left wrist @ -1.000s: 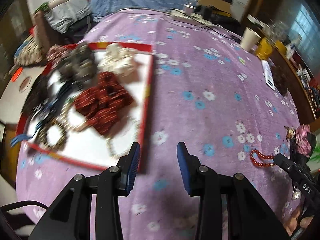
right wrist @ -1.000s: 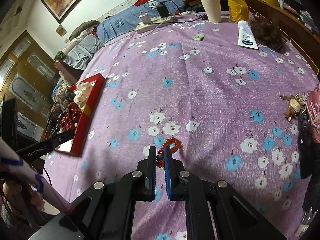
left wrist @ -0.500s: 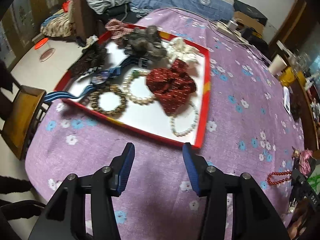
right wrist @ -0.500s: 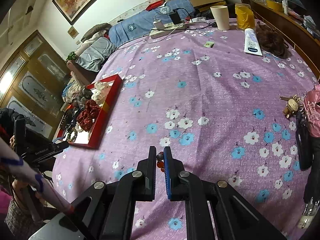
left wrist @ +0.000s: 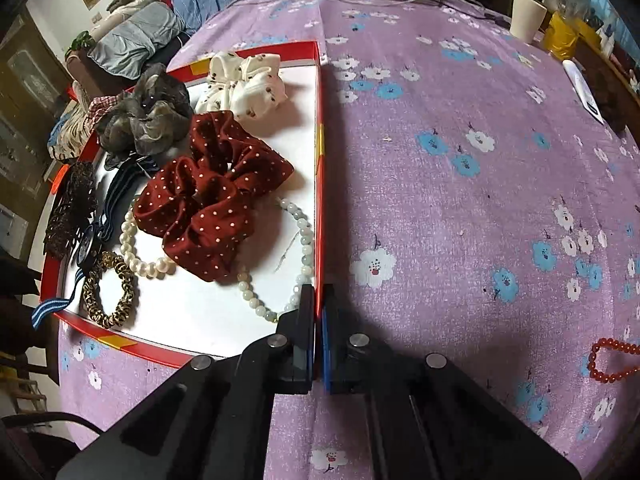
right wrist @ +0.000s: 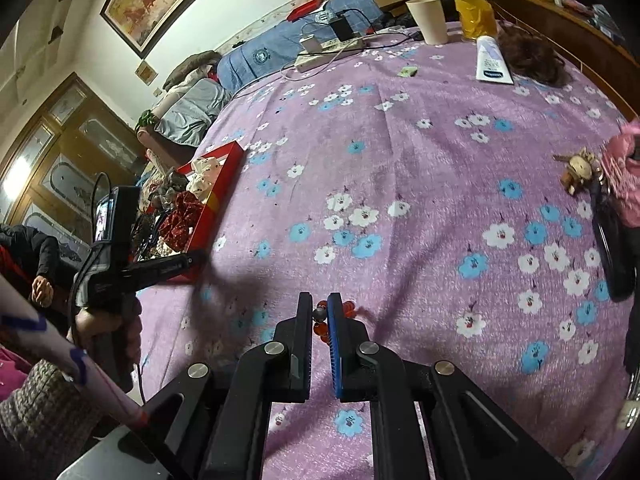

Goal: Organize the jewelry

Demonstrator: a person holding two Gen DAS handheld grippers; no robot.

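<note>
While your left tongs (left wrist: 319,312) are clamping the right-hand wall of the red tray (left wrist: 319,160), their jaws having just been closing onto that rim, your right tongs (right wrist: 320,314) are pinching the red bead bracelet (right wrist: 326,320) between nearly closed jaws, above the purple flowered cloth (right wrist: 420,168) covering the bench. Inside the tray, a maroon dotted scrunchie (left wrist: 208,200) is overlapping a pearl bracelet (left wrist: 136,256), and a pale green bead bracelet (left wrist: 304,240) is lying just beside the gripped wall.
</note>
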